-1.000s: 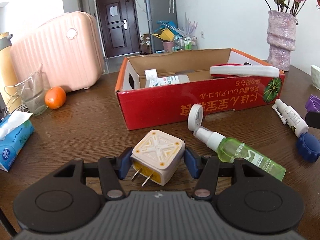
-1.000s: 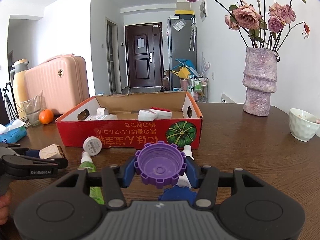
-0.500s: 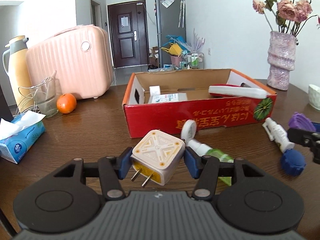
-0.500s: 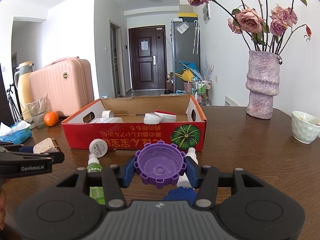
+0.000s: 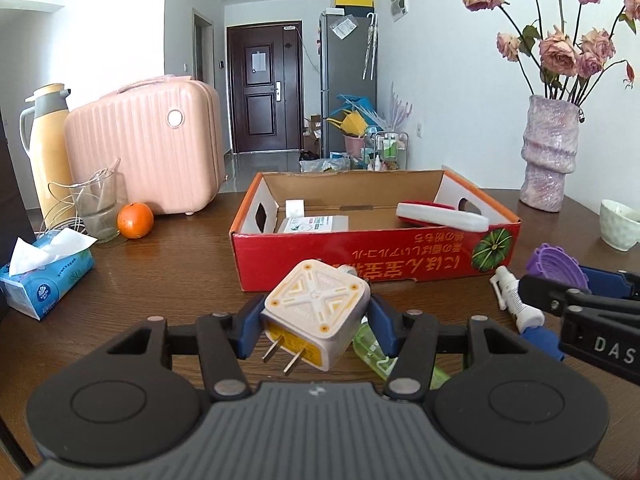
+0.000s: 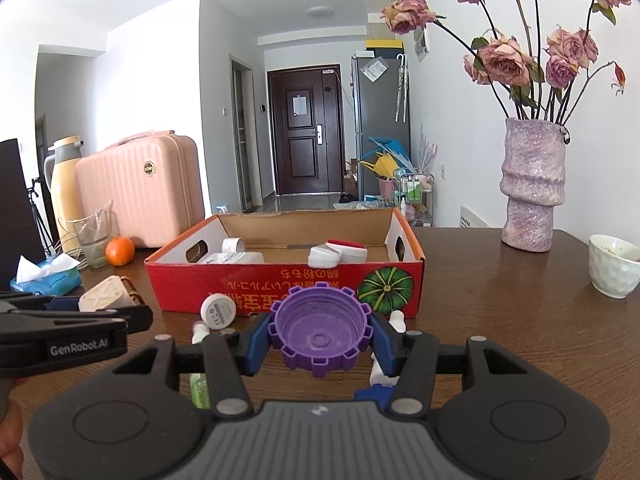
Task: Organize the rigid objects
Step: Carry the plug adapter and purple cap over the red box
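You are mid-carry, your left hand-held gripper (image 5: 314,326) clenched on the plug adapter (image 5: 316,312) and your right hand-held gripper (image 6: 320,340) on the purple cap (image 6: 320,330) (both clear of the worktop (image 6: 500,320)), so next lift each over the red box (image 5: 376,256) wall at twelve o'clock and release inside.

Left gripper (image 5: 314,326) lifted with plug adapter (image 5: 316,314), nearer red box (image 5: 400,258)

Box (image 5: 376,264) is open on top, with bare cardboard floor in the middle between the white carton (image 5: 314,225) on the left and the red-and-white case (image 5: 442,216) on the right. In front of it the table (image 6: 500,320) is cluttered: white disc (image 6: 218,311), green bottle (image 5: 374,354), white spray bottle (image 5: 514,300).
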Demonstrator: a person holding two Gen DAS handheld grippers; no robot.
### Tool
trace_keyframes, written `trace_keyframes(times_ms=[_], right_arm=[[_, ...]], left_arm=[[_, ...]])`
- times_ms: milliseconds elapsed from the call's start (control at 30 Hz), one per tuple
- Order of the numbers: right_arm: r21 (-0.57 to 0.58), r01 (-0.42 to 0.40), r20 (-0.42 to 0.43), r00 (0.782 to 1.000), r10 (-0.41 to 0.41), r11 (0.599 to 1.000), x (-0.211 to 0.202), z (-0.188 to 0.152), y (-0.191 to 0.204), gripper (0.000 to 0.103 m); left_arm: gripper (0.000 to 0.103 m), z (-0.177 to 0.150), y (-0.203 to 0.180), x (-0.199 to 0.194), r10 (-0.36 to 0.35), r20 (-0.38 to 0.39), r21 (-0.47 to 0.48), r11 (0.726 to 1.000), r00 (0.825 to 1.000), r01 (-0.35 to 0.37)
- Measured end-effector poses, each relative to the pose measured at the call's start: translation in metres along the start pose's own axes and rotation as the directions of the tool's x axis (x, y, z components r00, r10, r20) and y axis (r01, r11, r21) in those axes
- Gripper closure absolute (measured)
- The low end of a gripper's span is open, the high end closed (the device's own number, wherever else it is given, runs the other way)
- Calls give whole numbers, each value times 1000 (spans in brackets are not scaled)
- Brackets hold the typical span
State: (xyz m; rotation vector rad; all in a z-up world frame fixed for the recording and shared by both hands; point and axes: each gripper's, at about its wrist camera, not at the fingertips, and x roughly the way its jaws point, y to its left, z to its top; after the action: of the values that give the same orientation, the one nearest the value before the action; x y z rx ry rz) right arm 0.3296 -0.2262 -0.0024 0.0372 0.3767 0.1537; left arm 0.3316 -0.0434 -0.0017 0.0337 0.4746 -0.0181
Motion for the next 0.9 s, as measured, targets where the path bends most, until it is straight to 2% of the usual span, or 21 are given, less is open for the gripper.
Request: trace_keyframes(times_ms=[467,900], right_arm=[[1,0,45,999,0,1000,5,33,-4,51],[-7,12,81,997,-11,1000,42,70,-4,51]], left_arm=[[47,29,-6,2,23,28,-59,998,999,-21],[47,64,-3,29,66,63,-120,991,996,-58]])
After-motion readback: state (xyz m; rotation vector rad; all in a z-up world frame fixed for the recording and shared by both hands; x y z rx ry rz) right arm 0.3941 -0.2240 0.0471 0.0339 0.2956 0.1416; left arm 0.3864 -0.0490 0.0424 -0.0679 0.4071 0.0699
